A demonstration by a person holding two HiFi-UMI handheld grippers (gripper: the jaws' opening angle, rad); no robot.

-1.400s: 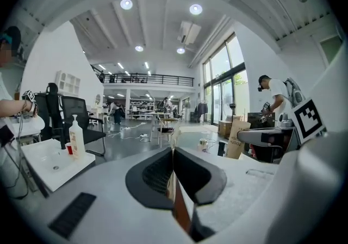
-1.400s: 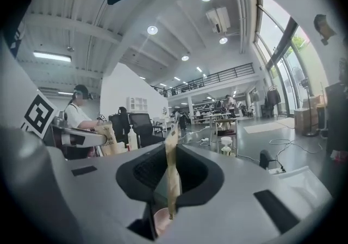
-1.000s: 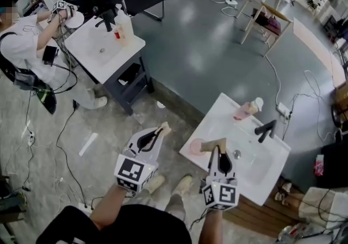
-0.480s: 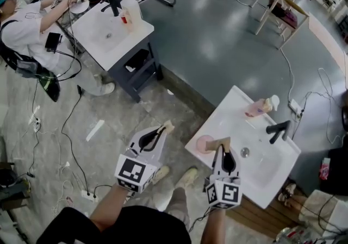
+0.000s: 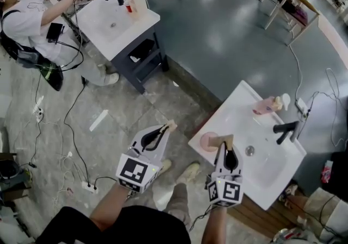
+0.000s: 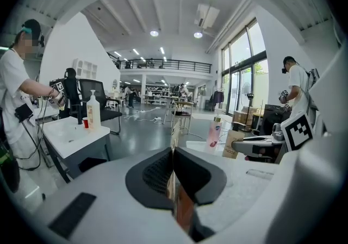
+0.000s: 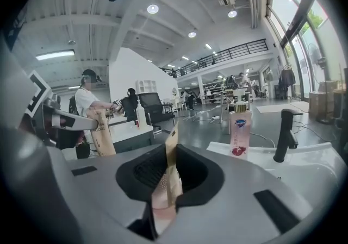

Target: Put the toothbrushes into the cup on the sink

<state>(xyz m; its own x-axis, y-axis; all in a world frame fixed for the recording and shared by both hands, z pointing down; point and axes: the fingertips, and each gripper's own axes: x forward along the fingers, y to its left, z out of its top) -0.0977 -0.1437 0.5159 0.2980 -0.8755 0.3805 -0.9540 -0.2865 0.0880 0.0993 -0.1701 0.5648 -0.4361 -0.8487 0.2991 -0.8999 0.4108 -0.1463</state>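
Note:
I hold a toothbrush in a brown paper sleeve [image 5: 170,125] in my left gripper [image 5: 165,129], which is shut on it over the floor, left of the white sink [image 5: 272,175]. My right gripper [image 5: 224,146] is shut on a second sleeved toothbrush [image 5: 222,140] above the sink's near left corner, just right of the pink cup [image 5: 207,142]. In the left gripper view the sleeve [image 6: 175,131] stands on edge between the shut jaws. In the right gripper view a pinkish brush shows inside its sleeve [image 7: 171,169].
A black faucet [image 5: 285,129] and a pink soap bottle [image 5: 266,105] stand at the sink's far side. A second sink stand [image 5: 117,17] with a seated person [image 5: 32,17] is at the far left. Cables [image 5: 70,145] trail over the floor.
The head view has shifted, so the sink and the far stand sit a little lower and to the right in frame. Both grippers keep their sleeves and hold about the same places.

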